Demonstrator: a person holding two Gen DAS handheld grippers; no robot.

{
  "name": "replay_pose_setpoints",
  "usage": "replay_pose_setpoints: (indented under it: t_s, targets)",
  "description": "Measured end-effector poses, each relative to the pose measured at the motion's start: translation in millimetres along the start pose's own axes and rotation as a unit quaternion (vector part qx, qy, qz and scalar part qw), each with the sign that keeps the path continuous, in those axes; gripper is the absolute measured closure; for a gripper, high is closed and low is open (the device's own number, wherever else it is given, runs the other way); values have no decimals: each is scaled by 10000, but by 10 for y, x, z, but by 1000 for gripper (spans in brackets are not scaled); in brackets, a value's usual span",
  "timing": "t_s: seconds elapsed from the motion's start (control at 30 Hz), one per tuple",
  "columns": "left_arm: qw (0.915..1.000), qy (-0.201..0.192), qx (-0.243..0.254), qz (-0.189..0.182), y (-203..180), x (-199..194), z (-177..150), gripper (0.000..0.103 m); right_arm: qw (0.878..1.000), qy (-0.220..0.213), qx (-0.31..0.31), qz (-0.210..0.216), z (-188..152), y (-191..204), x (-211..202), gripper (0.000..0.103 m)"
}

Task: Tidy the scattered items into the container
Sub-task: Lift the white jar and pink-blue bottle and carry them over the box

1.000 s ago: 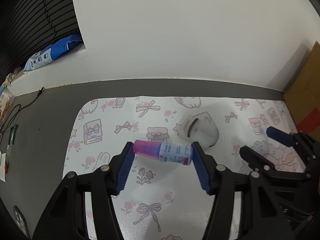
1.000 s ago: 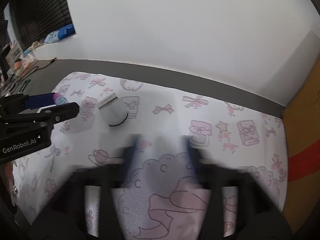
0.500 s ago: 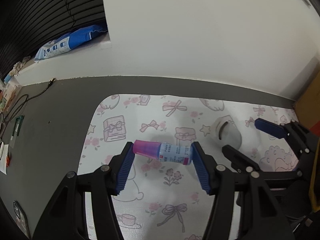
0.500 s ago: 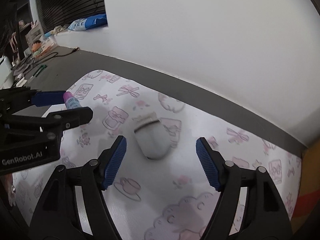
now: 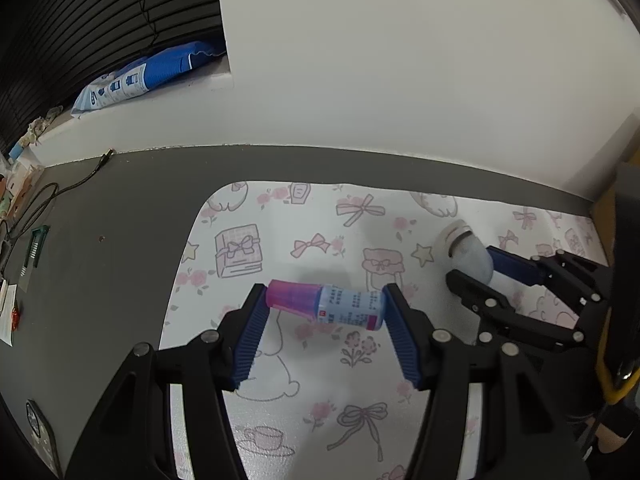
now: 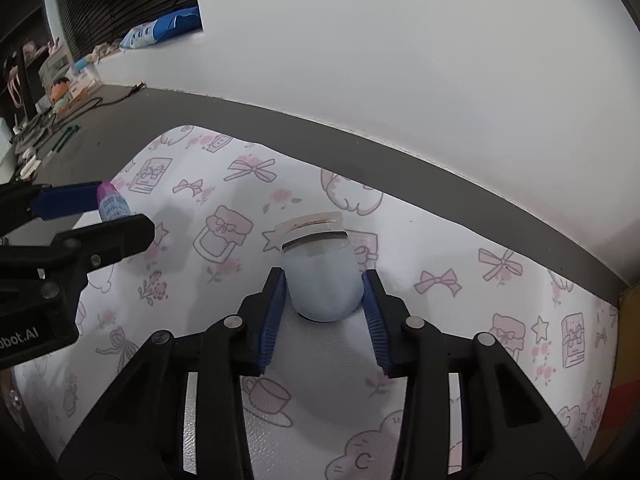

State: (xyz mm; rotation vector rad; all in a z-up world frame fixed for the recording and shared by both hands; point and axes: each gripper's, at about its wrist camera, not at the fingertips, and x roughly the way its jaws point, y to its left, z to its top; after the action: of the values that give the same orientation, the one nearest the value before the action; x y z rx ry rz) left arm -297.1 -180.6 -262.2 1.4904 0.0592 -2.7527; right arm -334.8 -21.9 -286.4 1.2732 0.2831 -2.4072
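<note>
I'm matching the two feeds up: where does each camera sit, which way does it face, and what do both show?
Left wrist: on the left gripper, angled down at the patterned mat; its fingers clamp a small bottle.
Right wrist: on the right gripper, angled down; its jaws are closing around a white jar.
Shared: mat, bottle, jar, and each other's gripper.

both wrist views look steeply down, close over the patterned mat point(image 5: 360, 216), which they share.

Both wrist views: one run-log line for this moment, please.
left gripper: shut on small bottle | right gripper: fingers closing around white jar | surface: patterned mat | container: not visible
</note>
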Motion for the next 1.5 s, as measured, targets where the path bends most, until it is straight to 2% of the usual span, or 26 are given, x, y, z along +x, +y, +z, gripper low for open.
replay_pose_setpoints:
  t_s: [0.23,0.63,1.07,1.5]
  targets:
    - [10000,1,32,-5,-46,-31,-28,46,9997,-61,239,-54,-71,-107,-31,64]
    - [9997,-96,203,-132,-324,-268,-88,46,9953,-166,800,-514,-247,-298,-507,64]
    - [9973,-369,454,-452,-697,-820,-91,46,9895,-430,1093,-845,-257,-354,-1353,64]
    - [9930,-877,545,-580,-847,-1708,30,46,9831,-841,1153,-1146,-140,-377,-2280,64]
